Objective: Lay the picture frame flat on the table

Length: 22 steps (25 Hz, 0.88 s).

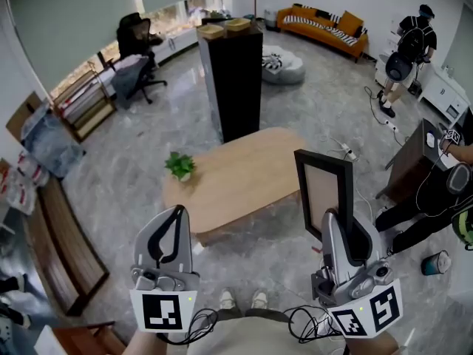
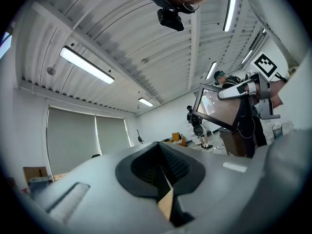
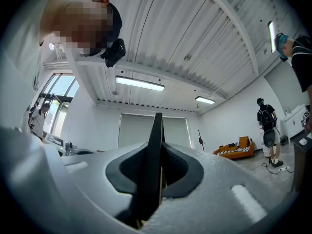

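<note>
The picture frame [image 1: 324, 189], black-edged with a tan panel, stands upright in the air over the floor, off the right end of the wooden table [image 1: 244, 176]. My right gripper [image 1: 334, 219] is shut on its lower edge. In the right gripper view the frame's black edge [image 3: 155, 145] runs straight up between the pads. My left gripper [image 1: 176, 214] points up at the lower left, shut, with nothing in it. In the left gripper view the frame [image 2: 218, 108] shows tilted at the upper right.
A small potted plant [image 1: 179, 166] sits at the table's left end. A tall black cabinet [image 1: 233, 76] stands just behind the table. A person [image 1: 436, 198] sits at the right by a dark side table [image 1: 410, 161]. My shoes [image 1: 240, 300] are between the grippers.
</note>
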Available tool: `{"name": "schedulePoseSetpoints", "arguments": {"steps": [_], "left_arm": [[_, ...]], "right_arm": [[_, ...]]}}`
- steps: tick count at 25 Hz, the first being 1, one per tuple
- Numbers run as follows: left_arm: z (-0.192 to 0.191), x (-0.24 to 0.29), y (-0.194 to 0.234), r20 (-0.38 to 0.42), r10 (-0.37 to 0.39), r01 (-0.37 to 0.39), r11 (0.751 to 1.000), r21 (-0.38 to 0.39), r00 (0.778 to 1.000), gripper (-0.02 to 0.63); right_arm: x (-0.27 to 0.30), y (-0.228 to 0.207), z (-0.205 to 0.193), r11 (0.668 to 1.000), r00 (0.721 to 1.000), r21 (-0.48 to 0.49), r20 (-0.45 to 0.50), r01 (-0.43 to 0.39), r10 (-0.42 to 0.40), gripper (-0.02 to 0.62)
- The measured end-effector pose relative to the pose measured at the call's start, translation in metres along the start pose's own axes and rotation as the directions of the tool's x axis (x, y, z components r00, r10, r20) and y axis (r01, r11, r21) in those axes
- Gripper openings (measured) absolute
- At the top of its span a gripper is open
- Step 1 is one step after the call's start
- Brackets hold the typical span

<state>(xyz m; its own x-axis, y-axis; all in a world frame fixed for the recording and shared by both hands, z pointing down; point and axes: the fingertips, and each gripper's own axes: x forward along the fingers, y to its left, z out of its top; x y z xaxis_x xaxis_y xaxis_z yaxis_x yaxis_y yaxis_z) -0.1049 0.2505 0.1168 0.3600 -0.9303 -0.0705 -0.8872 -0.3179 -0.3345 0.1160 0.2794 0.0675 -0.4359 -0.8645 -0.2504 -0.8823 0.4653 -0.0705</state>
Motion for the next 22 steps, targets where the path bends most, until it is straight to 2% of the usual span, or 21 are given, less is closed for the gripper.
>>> {"name": "schedulePoseSetpoints", "arguments": {"steps": [13,22], "left_arm": [[0.005,-0.003,-0.030,-0.015,0.037,-0.037,0.999,0.002,0.999,0.020],[0.004,-0.003,-0.034,-0.026,0.047,-0.047,0.999,0.001,0.999,0.020]], "right_arm": [[-0.016,-0.022,-0.006,0.998,0.999,0.039,-0.012,-0.044,0.044,0.058],[-0.014,-0.024,-0.005,0.997,0.998,0.037,-0.003,-0.066,0.067,0.058]]}}
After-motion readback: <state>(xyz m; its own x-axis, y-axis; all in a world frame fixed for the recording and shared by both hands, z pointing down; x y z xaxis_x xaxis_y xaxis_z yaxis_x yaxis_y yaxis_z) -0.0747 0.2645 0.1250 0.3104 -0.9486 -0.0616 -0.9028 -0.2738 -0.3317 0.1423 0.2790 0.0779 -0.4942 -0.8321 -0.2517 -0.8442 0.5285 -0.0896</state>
